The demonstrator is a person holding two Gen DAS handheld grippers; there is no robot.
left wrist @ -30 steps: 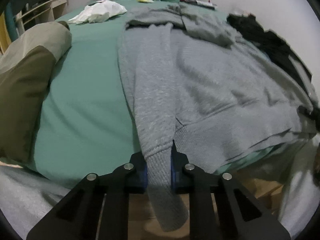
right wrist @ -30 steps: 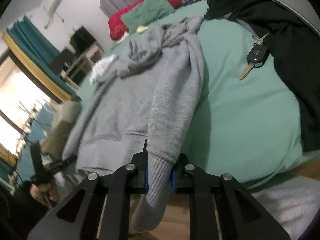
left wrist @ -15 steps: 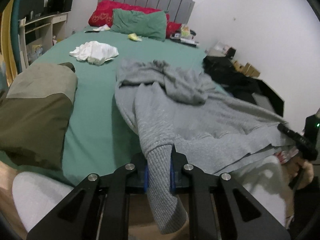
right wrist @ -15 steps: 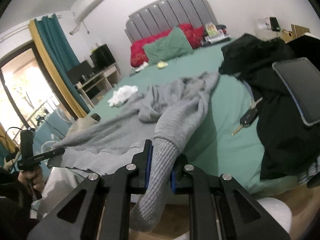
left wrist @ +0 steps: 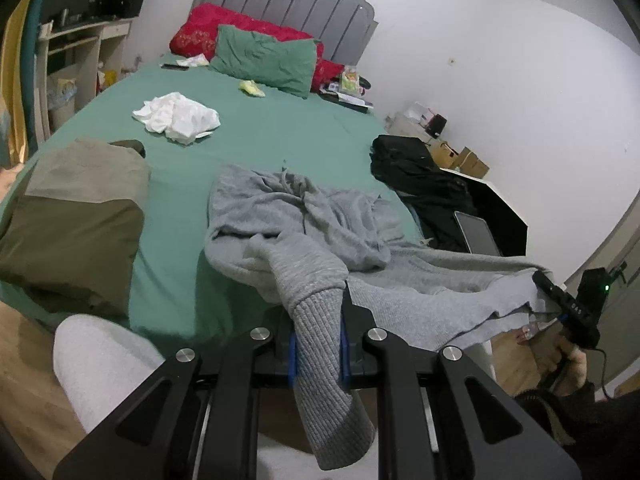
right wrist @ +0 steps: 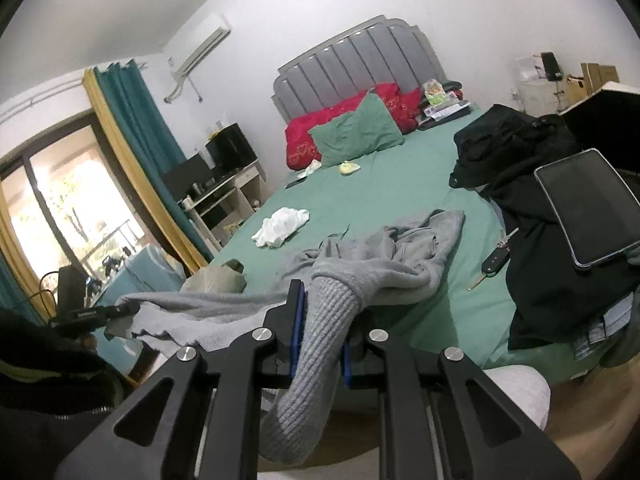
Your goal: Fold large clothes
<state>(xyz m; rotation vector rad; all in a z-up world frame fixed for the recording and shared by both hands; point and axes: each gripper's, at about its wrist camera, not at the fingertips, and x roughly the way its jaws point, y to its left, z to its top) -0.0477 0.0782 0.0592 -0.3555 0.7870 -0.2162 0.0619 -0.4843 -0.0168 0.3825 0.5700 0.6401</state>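
A large grey sweater point(left wrist: 320, 220) lies bunched on the green bed point(left wrist: 280, 136), its hem stretched off the near edge. My left gripper point(left wrist: 318, 344) is shut on one ribbed sleeve cuff point(left wrist: 320, 360), which hangs down past the fingers. My right gripper point(right wrist: 320, 340) is shut on the other ribbed cuff point(right wrist: 316, 344). The sweater point(right wrist: 380, 256) also shows in the right wrist view. Each gripper appears in the other's view, at the sweater's far corner: the right point(left wrist: 560, 300), the left point(right wrist: 96, 312).
A white cloth point(left wrist: 176, 116) lies mid-bed. An olive pillow point(left wrist: 68, 216) lies at the left edge. Black clothes point(right wrist: 532, 208), a tablet point(right wrist: 588, 204) and a car key point(right wrist: 494, 260) lie on the right side. Red and green pillows point(left wrist: 260, 52) sit by the grey headboard.
Both grippers have risen and pulled back from the bed, each with its cuff. The sweater has lifted, dragged toward the near edge and bunched up.
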